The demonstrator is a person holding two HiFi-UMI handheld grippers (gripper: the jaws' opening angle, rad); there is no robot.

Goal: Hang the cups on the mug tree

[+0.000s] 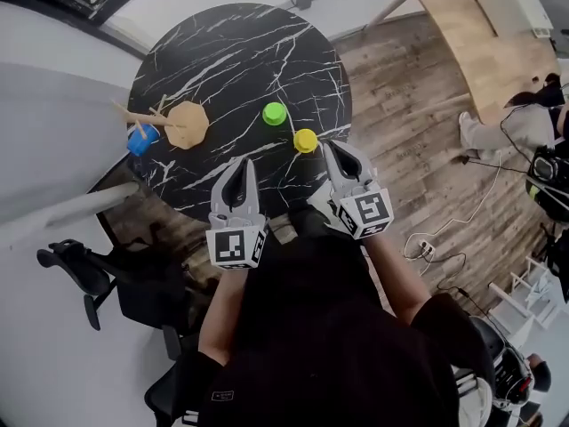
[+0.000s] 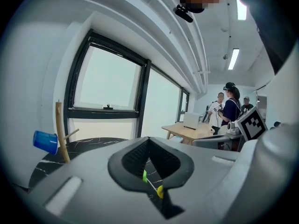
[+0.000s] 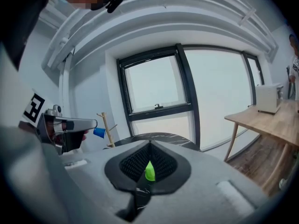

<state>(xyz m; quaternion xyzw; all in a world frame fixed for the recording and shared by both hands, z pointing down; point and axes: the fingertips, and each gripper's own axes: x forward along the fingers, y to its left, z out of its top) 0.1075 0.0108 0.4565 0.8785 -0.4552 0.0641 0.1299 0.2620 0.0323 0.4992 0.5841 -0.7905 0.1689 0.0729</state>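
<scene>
A wooden mug tree [image 1: 185, 124] stands at the left edge of the round black marble table [image 1: 222, 52], and a blue cup [image 1: 142, 139] hangs on one of its branches. A green cup [image 1: 275, 114] and a yellow cup [image 1: 305, 140] sit upside down near the table's front right. My left gripper [image 1: 238, 169] is shut and empty over the near rim. My right gripper [image 1: 330, 149] is shut and empty just right of the yellow cup. The left gripper view shows the blue cup [image 2: 46, 141] on the tree [image 2: 60, 129]. The green cup [image 3: 150, 171] lies straight ahead of the right jaws.
A black office chair [image 1: 80, 269] stands at the lower left, beside the table. A long wooden table [image 1: 480, 43] fills the upper right, with people [image 2: 229, 108] near it. Cables and a power strip [image 1: 425, 249] lie on the wooden floor to the right. Windows line the far wall.
</scene>
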